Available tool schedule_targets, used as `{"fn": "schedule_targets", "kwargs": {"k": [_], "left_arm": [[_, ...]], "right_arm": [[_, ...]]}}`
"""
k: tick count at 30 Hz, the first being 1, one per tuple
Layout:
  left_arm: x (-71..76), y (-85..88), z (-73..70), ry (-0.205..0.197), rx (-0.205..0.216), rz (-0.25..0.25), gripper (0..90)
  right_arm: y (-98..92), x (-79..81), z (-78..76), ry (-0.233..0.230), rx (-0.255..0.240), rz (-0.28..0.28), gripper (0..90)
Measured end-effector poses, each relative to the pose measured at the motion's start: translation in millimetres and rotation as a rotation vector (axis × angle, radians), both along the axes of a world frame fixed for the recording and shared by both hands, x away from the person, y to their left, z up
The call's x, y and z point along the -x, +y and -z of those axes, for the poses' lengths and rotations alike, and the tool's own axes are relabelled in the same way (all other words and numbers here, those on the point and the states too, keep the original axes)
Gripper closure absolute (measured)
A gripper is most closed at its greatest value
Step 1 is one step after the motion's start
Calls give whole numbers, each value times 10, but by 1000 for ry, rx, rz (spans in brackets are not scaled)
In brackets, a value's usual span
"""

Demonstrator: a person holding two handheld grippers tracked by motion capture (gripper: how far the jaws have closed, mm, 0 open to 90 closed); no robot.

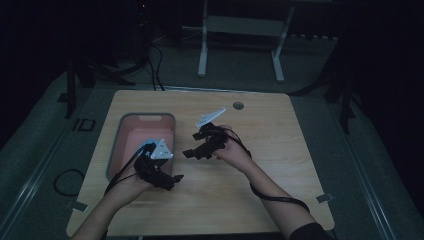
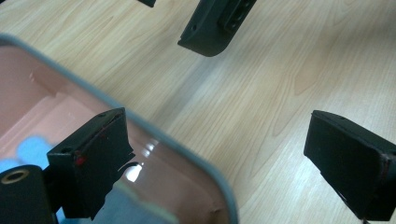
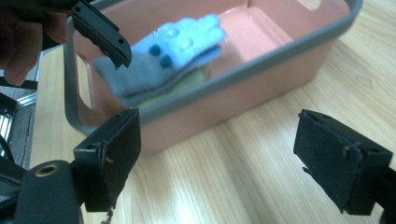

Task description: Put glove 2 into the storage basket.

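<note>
A pink bin point(image 1: 116, 150) with a grey rim sits on the left half of the wooden table point(image 1: 260, 190), and everything here is placed against it. Inside the bin lies a folded cloth point(image 3: 163, 60) — light blue on top with two darker blue dots, grey underneath, and a pale green layer below that. In the right gripper view the cloth rests toward the bin's near wall, close to the end with the handle slot.

The left gripper point(image 1: 167, 177) is held at the bin's near right corner, its grey three-cornered plate over the rim. In the left gripper view its jaws stand wide apart and hold nothing: one jaw hangs over the inside of the bin, above the pink wall and a blurred patch of the blue and grey cloth, while the other jaw is outside the rim, over bare wood.

The right gripper point(image 1: 192, 152) is held just to the right of the bin, over the table, pointing toward the bin's right wall. In the right gripper view its jaws are also spread wide and empty — the bin's long outer wall and the cloth show between them, farther off. Neither of its jaws touches the bin.

The left gripper's jaw tip also appears in the right gripper view, hovering just above the cloth's grey edge; whether it touches the cloth I cannot tell.
</note>
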State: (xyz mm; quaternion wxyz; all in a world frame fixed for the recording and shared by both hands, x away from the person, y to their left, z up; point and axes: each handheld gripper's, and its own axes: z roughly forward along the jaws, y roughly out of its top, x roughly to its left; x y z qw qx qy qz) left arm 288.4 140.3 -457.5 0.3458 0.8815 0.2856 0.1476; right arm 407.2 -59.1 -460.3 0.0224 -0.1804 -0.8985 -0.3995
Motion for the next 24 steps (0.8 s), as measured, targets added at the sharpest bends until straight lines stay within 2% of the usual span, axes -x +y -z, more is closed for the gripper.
{"fn": "schedule_targets", "kwargs": {"k": [5, 6, 9, 11, 12, 18, 24], "left_arm": [[35, -136, -16, -2, 0, 40, 72], [42, -205, -24, -2, 1, 60, 72], [58, -332, -20, 0, 9, 91, 72], [58, -332, -20, 0, 9, 91, 72], [69, -421, -9, 6, 24, 118, 72], [93, -594, 18, 12, 38, 159, 72], [84, -735, 86, 31, 31, 200, 72]], "right_arm": [[-152, 31, 35, -2, -4, 10, 149], [-265, 49, 60, 0, -1, 21, 149], [-376, 64, 75, 0, -5, 32, 148], [-412, 66, 82, -2, -6, 36, 148], [-479, 70, 98, -1, -9, 45, 148], [-646, 106, 170, 4, -3, 61, 148], [-829, 140, 256, 18, -6, 81, 148]]}}
